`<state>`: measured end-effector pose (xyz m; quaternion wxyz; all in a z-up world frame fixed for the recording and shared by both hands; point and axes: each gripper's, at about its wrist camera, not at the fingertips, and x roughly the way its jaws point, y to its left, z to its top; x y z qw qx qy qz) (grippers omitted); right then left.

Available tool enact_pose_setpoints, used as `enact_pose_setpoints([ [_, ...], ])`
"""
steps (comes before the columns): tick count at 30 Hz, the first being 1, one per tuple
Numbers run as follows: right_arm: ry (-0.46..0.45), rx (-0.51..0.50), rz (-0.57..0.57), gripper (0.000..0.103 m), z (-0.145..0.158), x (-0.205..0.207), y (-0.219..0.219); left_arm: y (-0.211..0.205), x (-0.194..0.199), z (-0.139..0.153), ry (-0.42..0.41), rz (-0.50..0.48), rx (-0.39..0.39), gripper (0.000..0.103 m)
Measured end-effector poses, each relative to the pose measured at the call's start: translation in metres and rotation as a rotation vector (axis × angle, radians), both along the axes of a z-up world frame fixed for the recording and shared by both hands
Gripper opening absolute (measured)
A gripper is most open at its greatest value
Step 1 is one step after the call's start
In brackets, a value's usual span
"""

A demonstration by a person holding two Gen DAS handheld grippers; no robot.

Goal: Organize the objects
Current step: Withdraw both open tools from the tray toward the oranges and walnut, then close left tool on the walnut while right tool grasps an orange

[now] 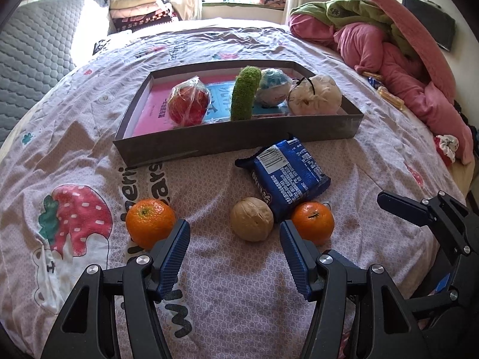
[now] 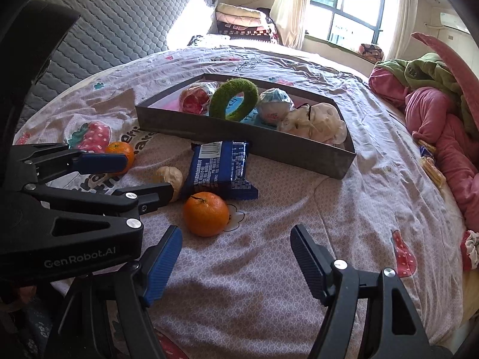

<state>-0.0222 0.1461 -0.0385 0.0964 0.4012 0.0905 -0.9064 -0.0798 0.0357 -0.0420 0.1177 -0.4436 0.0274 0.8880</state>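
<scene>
Landmark for all positions: the grey tray [image 1: 239, 140] on the bedspread [image 1: 239, 284].

Nearest the cameras, the left gripper [image 1: 235, 249] stood with its jaws spread wide and nothing between them, well short of the tray's near wall. The right gripper [image 2: 236, 252] was likewise spread and empty, also on the near side of the tray.

Ahead of the left gripper, a walnut [image 1: 252, 219] lay between its fingers' line and the tray. One orange [image 1: 312, 223] sat just beside the walnut, on the right gripper's side; a second orange [image 1: 150, 223] lay toward the tray's left end, apart from the rest. A blue snack packet [image 1: 287, 173] rested between the walnut and the tray's near wall, touching or nearly touching the first orange.

Inside the tray, left to right: a red bagged item [image 1: 189, 103], an upright green fuzzy ring [image 1: 244, 94], a blue-white bagged ball [image 1: 274, 88], and a pale bagged bundle [image 1: 315, 95].

Beyond the tray, pink and green bedding [image 1: 389, 48] was heaped at the right.
</scene>
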Motion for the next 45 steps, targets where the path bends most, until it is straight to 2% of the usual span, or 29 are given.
enact_pose_setpoints([
  [13, -0.012, 0.019, 0.010, 0.074, -0.010, -0.007, -0.005, -0.004, -0.009, -0.011, -0.028, 0.004, 0.023, 0.064],
  [34, 0.018, 0.028, 0.019, 0.074, -0.017, -0.018, -0.013, 0.002, -0.016, -0.019, -0.035, -0.001, 0.043, 0.064],
  [41, 0.002, 0.023, 0.042, 0.061, -0.023, -0.024, -0.018, 0.003, -0.019, -0.021, -0.033, -0.001, 0.055, 0.064],
  [43, -0.001, 0.011, 0.039, 0.060, -0.024, -0.025, -0.017, 0.002, -0.020, -0.020, -0.035, -0.002, 0.071, 0.062],
  [45, 0.000, 0.002, 0.043, 0.054, -0.024, -0.025, -0.016, 0.003, -0.020, -0.020, -0.034, -0.004, 0.078, 0.057],
])
